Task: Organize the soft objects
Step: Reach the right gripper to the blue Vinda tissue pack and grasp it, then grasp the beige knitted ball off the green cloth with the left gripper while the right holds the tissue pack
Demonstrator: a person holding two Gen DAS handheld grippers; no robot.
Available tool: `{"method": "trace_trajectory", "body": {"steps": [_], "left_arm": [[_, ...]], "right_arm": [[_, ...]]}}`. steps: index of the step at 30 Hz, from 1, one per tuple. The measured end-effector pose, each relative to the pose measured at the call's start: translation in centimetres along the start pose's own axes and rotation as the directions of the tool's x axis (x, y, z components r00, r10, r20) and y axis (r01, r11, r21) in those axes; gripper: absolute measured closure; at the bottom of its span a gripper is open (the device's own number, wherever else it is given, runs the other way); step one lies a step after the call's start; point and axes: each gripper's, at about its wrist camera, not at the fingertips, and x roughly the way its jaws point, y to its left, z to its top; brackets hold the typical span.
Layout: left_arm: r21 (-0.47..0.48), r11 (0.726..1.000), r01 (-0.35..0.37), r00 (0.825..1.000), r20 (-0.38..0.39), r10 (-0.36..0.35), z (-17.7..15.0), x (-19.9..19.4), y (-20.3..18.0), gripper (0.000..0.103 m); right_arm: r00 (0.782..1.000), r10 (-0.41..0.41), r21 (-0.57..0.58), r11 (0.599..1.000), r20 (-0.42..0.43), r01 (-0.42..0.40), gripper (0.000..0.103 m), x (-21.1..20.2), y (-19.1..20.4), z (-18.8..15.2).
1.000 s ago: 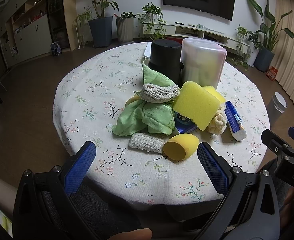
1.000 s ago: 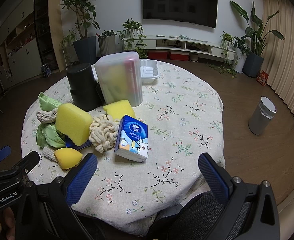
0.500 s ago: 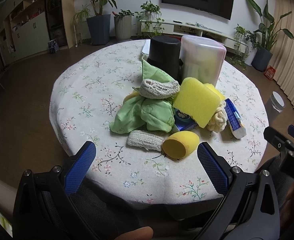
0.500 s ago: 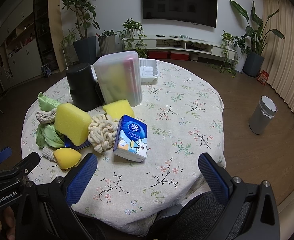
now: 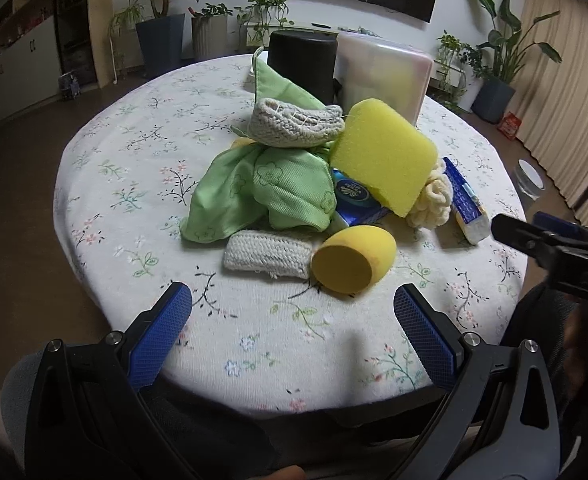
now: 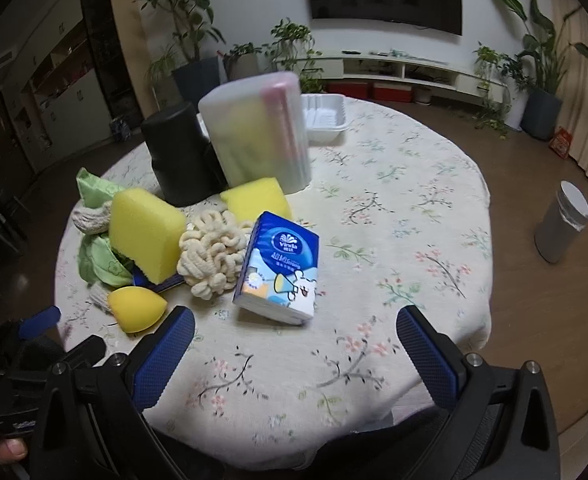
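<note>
Risk: large yellow sponge (image 5: 382, 156) leans on the heap, propped over a blue pack (image 5: 356, 200); pulling out anything beneath it would likely tip it off.
Risk two: green cloth (image 5: 261, 188) is tucked under the knitted piece (image 5: 294, 120), so dragging it may scatter the pile.
Left hand-held gripper (image 5: 292, 312): wide, empty, at the bench (image 5: 105, 168) edge; egg-shaped sponge (image 5: 352, 260) and knitted roll (image 5: 265, 254) lie just ahead.
Right hand-held gripper (image 6: 296, 334): wide, empty; tissue pack (image 6: 279, 266) lies just ahead.
</note>
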Motion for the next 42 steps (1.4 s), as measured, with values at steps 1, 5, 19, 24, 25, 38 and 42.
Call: {"method": "trace_trajectory", "body": {"steps": [1,5,19,24,25,38,42], "left_arm": [[-0.006,1.000,-0.001,1.000,-0.004,0.001,0.1,0.2,0.3,0.001],[-0.018,1.000,0.001,1.000,-0.010,-0.002,0.5,0.7,0.9,0.001],[-0.034,0.999,0.038,0.999,0.010,-0.037,1.8,2.0,1.8,0.001],[-0.044,0.998,0.048,0.999,0.000,-0.048,2.3,2.0,2.1,0.001],[-0.049,0.997,0.061,0.998,0.002,-0.061,2.3,2.0,2.2,0.001],[-0.130,0.985,0.115,0.993,-0.019,-0.118,3.6,1.7,3.5,0.002],[-0.115,0.988,0.106,0.994,0.019,-0.104,4.7,0.6,3.5,0.002]], "right_arm": [[1.000,-0.001,-0.002,1.000,-0.008,0.001,0.000,0.3,0.0,0.1],[0.997,0.032,0.036,0.999,-0.069,-0.030,0.001,2.3,-0.7,0.8],[0.982,0.094,0.057,0.995,-0.165,-0.086,0.018,6.3,-1.2,1.8],[0.983,0.106,0.049,0.994,-0.152,-0.099,0.024,6.3,-1.3,1.9],[0.982,0.116,0.058,0.992,-0.149,-0.108,0.024,6.3,-1.5,2.0],[0.980,0.156,0.036,0.988,-0.126,-0.153,0.046,6.2,-2.0,1.7],[0.977,0.176,0.048,0.984,-0.116,-0.172,0.046,5.7,-2.2,1.5]]}}
